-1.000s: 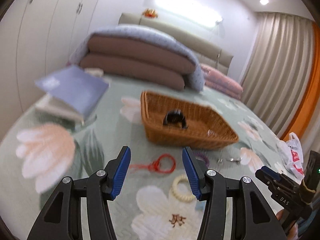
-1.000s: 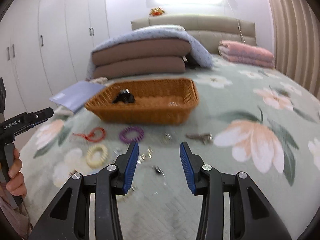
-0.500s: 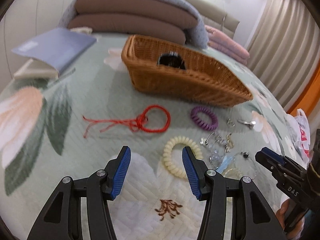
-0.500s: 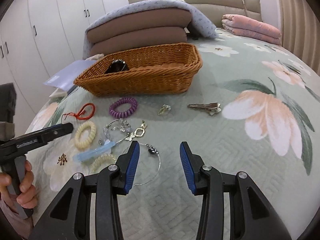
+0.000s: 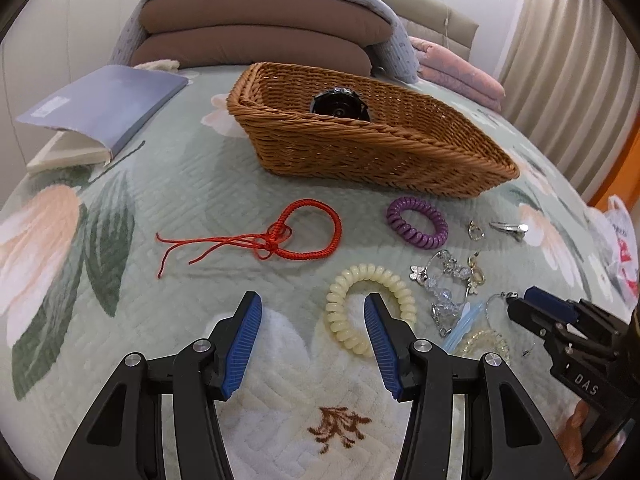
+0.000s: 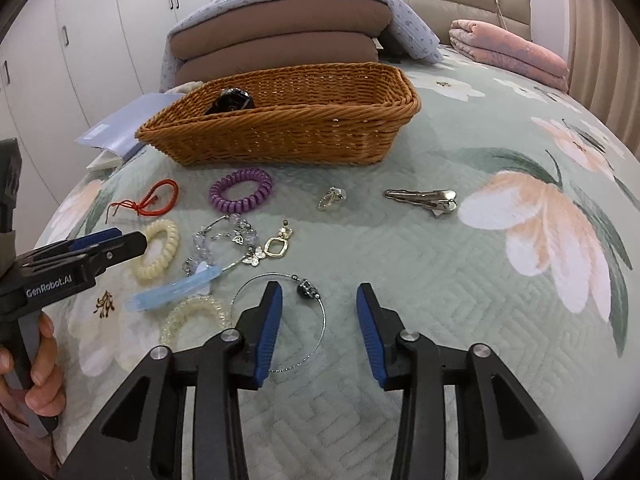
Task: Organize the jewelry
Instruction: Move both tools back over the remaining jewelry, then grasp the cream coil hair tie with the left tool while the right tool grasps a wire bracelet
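Observation:
A wicker basket on the bed holds a black item. In front of it lie a red cord bracelet, a purple coil tie, a cream coil tie, a crystal bracelet, a wire necklace, a ring and a silver hair clip. My left gripper is open, low, its right finger over the cream tie. My right gripper is open over the wire necklace.
A blue book lies at the left of the bed. Folded brown cushions under a blue cover sit behind the basket. A pink folded blanket is at the far right. A clear coil tie and a pale blue clip lie near the right gripper.
Both grippers have come down and forward toward the jewelry on the bed. The left now reaches the cream tie, the right the wire necklace. Both stayed open.

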`<state>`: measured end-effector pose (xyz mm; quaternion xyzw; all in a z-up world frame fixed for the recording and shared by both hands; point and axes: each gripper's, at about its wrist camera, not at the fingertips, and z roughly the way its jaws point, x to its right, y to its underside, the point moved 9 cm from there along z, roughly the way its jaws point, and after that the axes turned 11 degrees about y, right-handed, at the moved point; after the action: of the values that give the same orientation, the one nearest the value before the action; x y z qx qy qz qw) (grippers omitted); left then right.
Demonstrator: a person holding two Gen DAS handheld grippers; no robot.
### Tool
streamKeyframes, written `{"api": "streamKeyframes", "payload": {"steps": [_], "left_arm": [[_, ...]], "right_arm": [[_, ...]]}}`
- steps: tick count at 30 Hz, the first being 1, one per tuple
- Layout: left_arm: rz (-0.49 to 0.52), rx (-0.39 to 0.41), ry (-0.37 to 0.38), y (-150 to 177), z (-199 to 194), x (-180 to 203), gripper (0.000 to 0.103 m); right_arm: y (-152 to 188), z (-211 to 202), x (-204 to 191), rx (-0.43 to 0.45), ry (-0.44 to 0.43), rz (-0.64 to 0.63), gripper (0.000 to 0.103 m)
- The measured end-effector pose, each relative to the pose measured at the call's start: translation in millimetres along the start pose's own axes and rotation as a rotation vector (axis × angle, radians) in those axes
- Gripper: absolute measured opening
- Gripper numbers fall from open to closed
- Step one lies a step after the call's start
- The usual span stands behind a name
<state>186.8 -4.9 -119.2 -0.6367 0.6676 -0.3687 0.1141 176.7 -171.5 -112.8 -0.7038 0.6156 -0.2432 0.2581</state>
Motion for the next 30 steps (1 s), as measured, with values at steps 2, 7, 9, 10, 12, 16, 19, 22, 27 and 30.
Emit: {"api": "streamKeyframes", "payload": {"steps": [2,7,9,10,12,16,19,22,27,30], "left_arm": [[0.016,-0.002,-0.019,0.4,1.2,1.4,0.054],[0.084,-0.025,-0.080,2.5,7.9,10.5,0.054],[0.108,-0.034,-0.095,2.4,11.0,13.7,0.046],[0.117,-0.037,-0.092,2.4,12.4,16.2,0.039],[0.137,-0.044,-0.084,3.3,13.6,20.7,0.027],[0.160,-0.045,-0.073,5.0,12.7,26.2,0.012],[0.156,-0.033,-0.057,4.4,9.7,26.2,0.011],[0.146,-0.015,-0.031,4.7,4.8,27.2,0.011],[0.137,0.035,0.000,0.9,-6.1,28.4,0.011],[0.127,0.065,0.017,-1.7,-13.2,28.1,0.011]], "right_arm": [[-0.9,0.9,-0.8,0.004,0.011,-0.010,0.038],[-1.5,4.2,-10.0,0.014,0.063,-0.068,0.035],[-1.8,4.5,-11.3,0.016,0.066,-0.076,0.030],[-1.9,4.7,-11.8,0.017,0.067,-0.077,0.027],[-1.8,5.1,-12.8,0.018,0.065,-0.079,0.020],[-0.9,4.4,-14.2,0.022,0.063,-0.087,0.014],[-0.5,4.2,-14.0,0.021,0.062,-0.085,0.014],[-0.4,4.2,-13.7,0.022,0.058,-0.080,0.014],[-1.9,0.7,-9.3,0.036,0.056,-0.057,0.012],[-4.6,-5.6,-3.7,0.059,0.035,-0.019,0.012]]}}
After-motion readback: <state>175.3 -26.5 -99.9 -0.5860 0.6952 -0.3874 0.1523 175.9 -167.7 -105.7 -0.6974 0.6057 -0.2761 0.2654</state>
